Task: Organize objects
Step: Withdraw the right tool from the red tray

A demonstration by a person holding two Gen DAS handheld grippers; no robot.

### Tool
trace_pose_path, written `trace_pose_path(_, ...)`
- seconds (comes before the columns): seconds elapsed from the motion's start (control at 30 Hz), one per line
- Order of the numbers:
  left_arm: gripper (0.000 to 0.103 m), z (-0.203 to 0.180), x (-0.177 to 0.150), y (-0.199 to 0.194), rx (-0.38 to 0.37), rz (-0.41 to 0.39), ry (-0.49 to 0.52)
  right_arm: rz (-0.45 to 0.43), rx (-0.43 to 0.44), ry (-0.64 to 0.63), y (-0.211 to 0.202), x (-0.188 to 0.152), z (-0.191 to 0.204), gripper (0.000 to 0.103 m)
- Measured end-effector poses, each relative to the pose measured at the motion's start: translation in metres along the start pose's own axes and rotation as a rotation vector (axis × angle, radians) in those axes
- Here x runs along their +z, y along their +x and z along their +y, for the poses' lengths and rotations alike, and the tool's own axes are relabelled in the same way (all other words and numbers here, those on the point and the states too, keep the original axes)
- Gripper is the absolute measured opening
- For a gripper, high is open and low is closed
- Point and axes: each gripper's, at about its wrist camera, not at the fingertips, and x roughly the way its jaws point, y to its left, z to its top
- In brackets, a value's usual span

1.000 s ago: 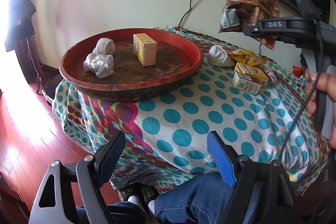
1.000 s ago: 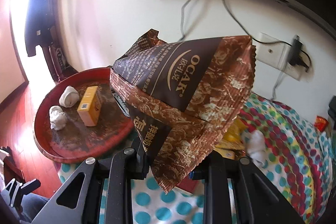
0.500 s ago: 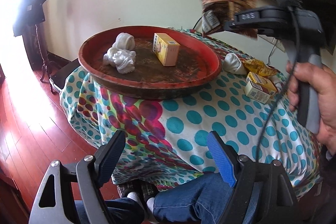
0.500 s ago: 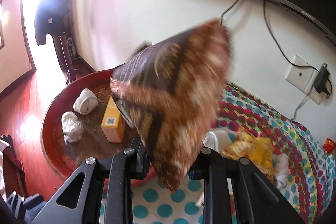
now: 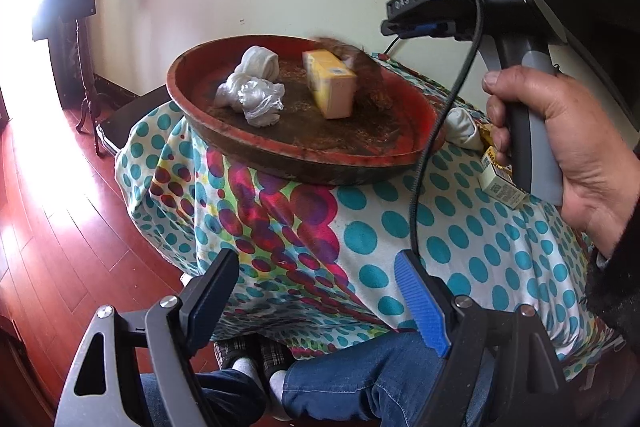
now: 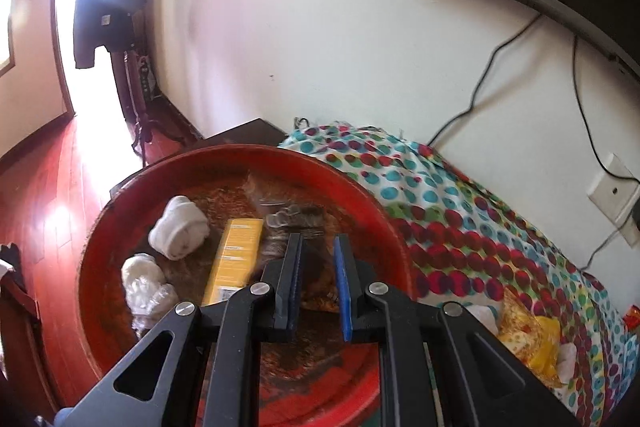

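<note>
A red round tray [image 5: 320,167] [image 6: 360,187] sits on the spotted tablecloth. It holds a yellow box [image 5: 330,87] [image 6: 236,259], a rolled white sock [image 5: 260,63] [image 6: 180,233] and a crumpled clear bag [image 5: 252,99] [image 6: 144,287]. A brown snack bag [image 6: 288,215] [image 5: 360,67] shows as a blur low in the tray beside the box, free of any gripper. My right gripper [image 6: 318,247] hovers over the tray, its jaws closing to a narrow gap with nothing between them. My left gripper [image 5: 314,267] stands open and empty, in front of the table.
The spotted cloth [image 5: 400,227] covers the table. At its right lie a white sock [image 5: 462,129], a small carton [image 5: 500,187] and yellow packets [image 6: 528,331]. A hand [image 5: 560,147] holds the right gripper's handle. A screen, cables and a wall socket [image 6: 612,191] are behind; jeans-clad legs [image 5: 360,387] below.
The right gripper swept left over the tray carrying the brown bag. The bag has left its jaws and now blurs down in the tray. The jaws stand closer together.
</note>
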Motion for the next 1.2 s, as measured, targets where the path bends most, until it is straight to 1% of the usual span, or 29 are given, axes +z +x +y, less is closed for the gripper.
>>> trace_pose_path(0.2,0.082,0.001,0.000,-0.001,-0.001,0.000,-0.003,-0.030,0.016,-0.039,-0.010,0.005,0.016,0.014)
trace_pose_path(0.27,0.082,0.000,0.000,0.001,-0.002,0.002,0.000,-0.044,0.009,-0.056,-0.018,0.004,0.015,0.014)
trace_pose_path(0.37,0.082,-0.002,0.000,0.003,0.006,0.008,0.010,-0.061,-0.001,-0.048,-0.033,-0.003,0.002,0.014)
trace_pose_path(0.47,0.082,-0.006,-0.001,0.001,0.013,-0.001,0.027,-0.061,-0.024,-0.035,-0.041,-0.018,-0.019,0.014)
trace_pose_path(0.57,0.082,-0.011,-0.001,-0.002,0.026,-0.019,0.054,-0.052,-0.043,-0.009,-0.046,-0.037,-0.044,0.014)
trace_pose_path(0.63,0.082,-0.015,-0.002,-0.002,0.037,-0.027,0.071,-0.063,-0.061,-0.007,-0.053,-0.053,-0.061,0.014)
trace_pose_path(0.8,0.082,-0.024,-0.005,-0.002,0.059,-0.039,0.111,-0.097,-0.048,0.035,-0.078,-0.082,-0.094,0.014)
trace_pose_path(0.97,0.082,-0.039,-0.011,0.000,0.080,-0.052,0.163,-0.145,-0.006,0.107,-0.110,-0.114,-0.136,0.014)
trace_pose_path(1.1,0.082,-0.055,-0.010,-0.001,0.082,-0.066,0.198,-0.164,-0.027,0.186,-0.130,-0.144,-0.173,0.014)
trace_pose_path(1.2,0.082,-0.073,-0.005,-0.003,0.058,-0.066,0.235,-0.160,-0.062,0.230,-0.135,-0.164,-0.199,0.014)
